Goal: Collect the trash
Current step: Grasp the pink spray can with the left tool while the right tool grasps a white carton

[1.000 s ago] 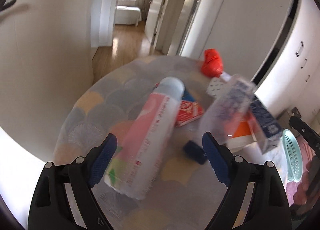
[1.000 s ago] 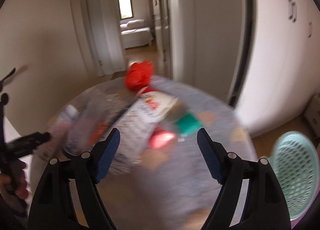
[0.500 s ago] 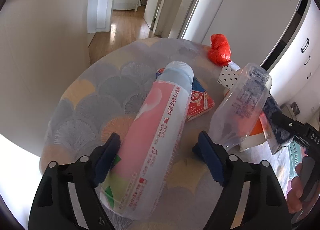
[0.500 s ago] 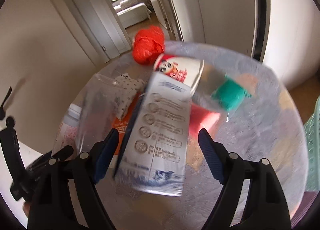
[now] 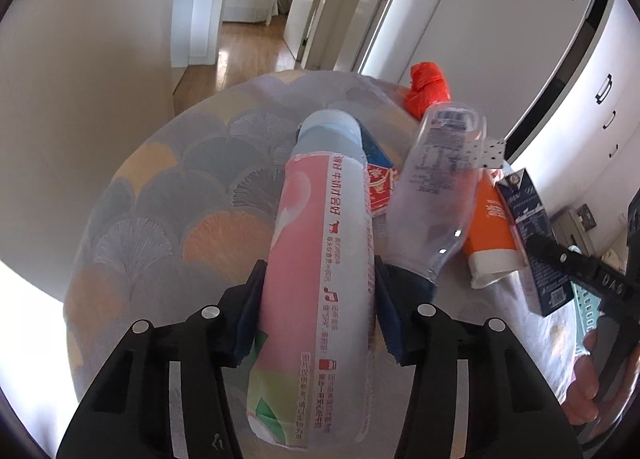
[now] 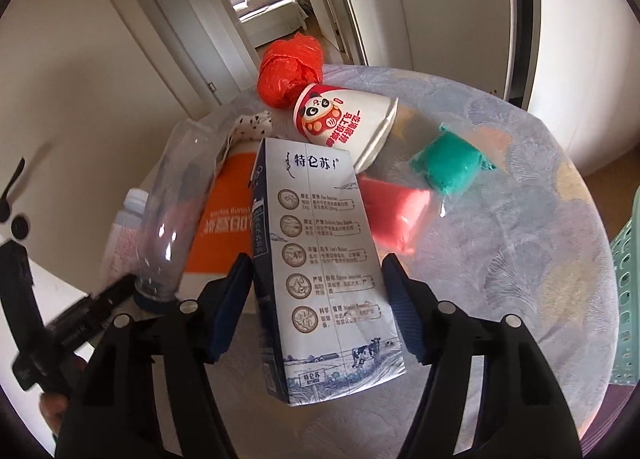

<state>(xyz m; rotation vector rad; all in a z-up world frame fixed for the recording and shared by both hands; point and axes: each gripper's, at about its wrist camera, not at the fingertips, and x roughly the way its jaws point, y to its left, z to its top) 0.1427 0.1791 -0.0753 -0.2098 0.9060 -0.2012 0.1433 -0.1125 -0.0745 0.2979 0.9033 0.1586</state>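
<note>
A pink and white milk bottle [image 5: 320,239] lies on the round patterned table [image 5: 160,199]. My left gripper [image 5: 318,279] is closing on it, and both blue pads touch its sides. A blue and white milk carton [image 6: 320,251] lies between the closing jaws of my right gripper [image 6: 316,271]. The left pad is at the carton's dark side and a thin gap shows at the right pad. A clear plastic bottle [image 5: 436,187] lies between the two items.
A red bag [image 6: 290,73], a panda cup [image 6: 344,119], an orange and white cup [image 6: 224,231], a green packet [image 6: 448,167] and a pink packet [image 6: 396,215] lie on the table. A teal basket [image 6: 626,299] stands beyond its right edge.
My left jaws have narrowed from wide apart onto the pink bottle. My right gripper has dropped toward the table, and its jaws have drawn in around the milk carton.
</note>
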